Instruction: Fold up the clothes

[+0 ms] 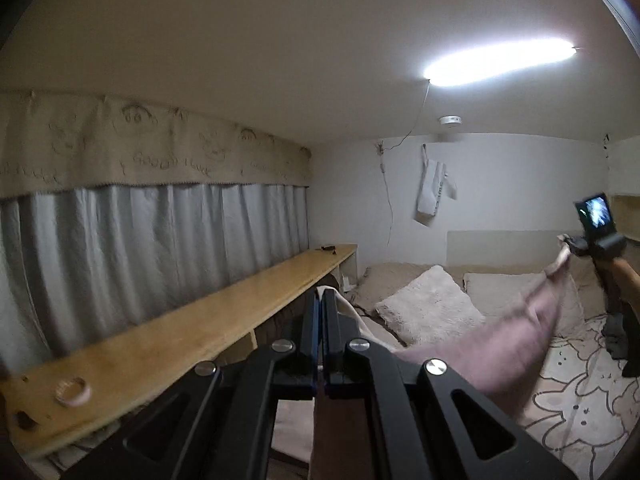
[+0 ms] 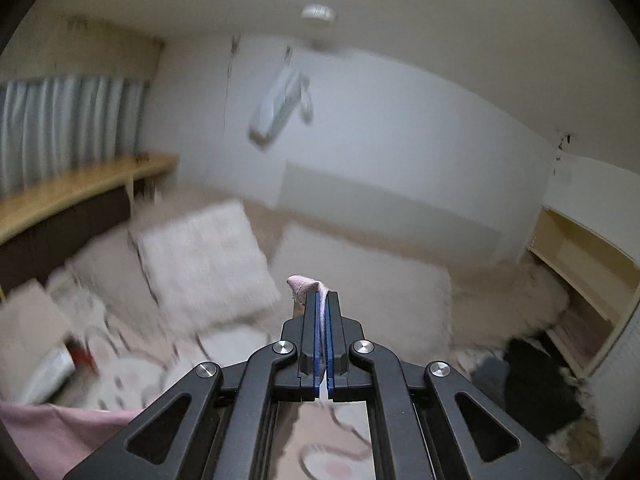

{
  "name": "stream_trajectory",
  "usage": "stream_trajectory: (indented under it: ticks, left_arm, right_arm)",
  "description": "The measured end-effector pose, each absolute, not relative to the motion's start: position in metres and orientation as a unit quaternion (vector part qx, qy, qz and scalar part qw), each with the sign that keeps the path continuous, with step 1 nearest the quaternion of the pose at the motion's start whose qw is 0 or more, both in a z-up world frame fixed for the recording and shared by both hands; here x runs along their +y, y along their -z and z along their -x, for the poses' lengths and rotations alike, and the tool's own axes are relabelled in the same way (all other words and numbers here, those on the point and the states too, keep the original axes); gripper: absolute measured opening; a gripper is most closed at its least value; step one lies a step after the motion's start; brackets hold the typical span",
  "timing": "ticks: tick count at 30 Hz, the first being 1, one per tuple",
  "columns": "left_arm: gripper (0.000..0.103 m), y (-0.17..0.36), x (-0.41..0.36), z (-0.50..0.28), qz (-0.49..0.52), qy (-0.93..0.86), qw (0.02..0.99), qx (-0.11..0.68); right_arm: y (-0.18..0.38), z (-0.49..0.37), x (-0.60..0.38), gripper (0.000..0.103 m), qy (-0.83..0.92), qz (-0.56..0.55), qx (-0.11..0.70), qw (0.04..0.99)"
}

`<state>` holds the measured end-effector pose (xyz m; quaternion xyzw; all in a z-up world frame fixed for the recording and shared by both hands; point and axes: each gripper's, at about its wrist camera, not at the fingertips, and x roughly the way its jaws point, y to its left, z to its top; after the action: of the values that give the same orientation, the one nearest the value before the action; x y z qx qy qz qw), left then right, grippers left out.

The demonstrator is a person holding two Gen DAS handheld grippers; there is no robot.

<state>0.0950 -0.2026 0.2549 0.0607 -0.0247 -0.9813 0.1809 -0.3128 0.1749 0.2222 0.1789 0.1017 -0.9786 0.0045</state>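
Note:
A pale pink garment hangs stretched in the air above the bed. My left gripper is shut on one corner of it; cloth shows beside and under the fingers. The garment runs right and up to my right gripper, which pinches the other end. In the right wrist view my right gripper is shut on a pink corner of the garment, and more of the pink cloth shows at the lower left. This view is blurred.
A bed with a cartoon-print sheet and fluffy pillows lies below. A long wooden shelf with grey curtains runs along the left. Dark clothes lie by an open shelf unit at right.

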Motion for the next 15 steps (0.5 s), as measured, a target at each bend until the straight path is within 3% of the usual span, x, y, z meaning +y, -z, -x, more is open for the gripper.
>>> stream_trajectory:
  ticks: [5, 8, 15]
  left_arm:
    - [0.002, -0.235, -0.161, -0.111, -0.094, 0.994, 0.061, -0.012]
    - [0.002, -0.201, -0.122, -0.102, -0.139, 0.989, -0.049, -0.004]
    - [0.002, -0.056, -0.012, -0.023, -0.317, 0.918, -0.228, 0.069]
  right_arm:
    - [-0.215, 0.348, 0.194, 0.001, 0.975, -0.187, 0.116, -0.014]
    - [-0.179, 0.376, 0.213, 0.001, 0.964, -0.221, 0.139, -0.045]
    - [-0.051, 0.425, 0.292, 0.001, 0.928, -0.308, 0.166, -0.13]
